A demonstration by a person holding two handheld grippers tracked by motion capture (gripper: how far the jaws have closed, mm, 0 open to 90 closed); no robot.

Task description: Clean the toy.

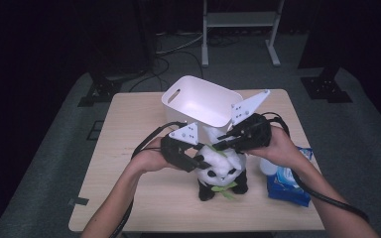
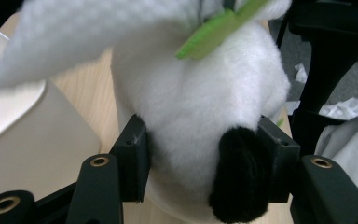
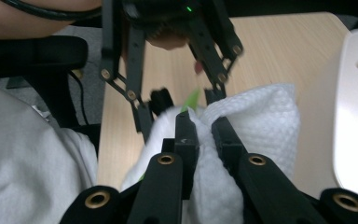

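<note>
**Panda toy clamped and wiped at the table's middle**

A plush panda [image 1: 222,174] sits upright on the table [image 1: 129,148], near the front edge, just in front of a white bin [image 1: 198,101]. The left gripper [image 1: 202,162] comes in from the panda's left side; in the left gripper view its jaws are clamped on the toy's white head, one pad against a black ear. The left hand [image 1: 151,158] holds it low, jaws pointing across toward the toy. The right gripper [image 1: 222,141] reaches from the right, over the panda's head, pinching a white wipe [image 3: 256,116] that lies bunched against the plush. The right hand [image 1: 278,146] sits slightly higher, wrist angled inward. A blue wipes pack [image 1: 287,183] lies just right of the panda.
</note>
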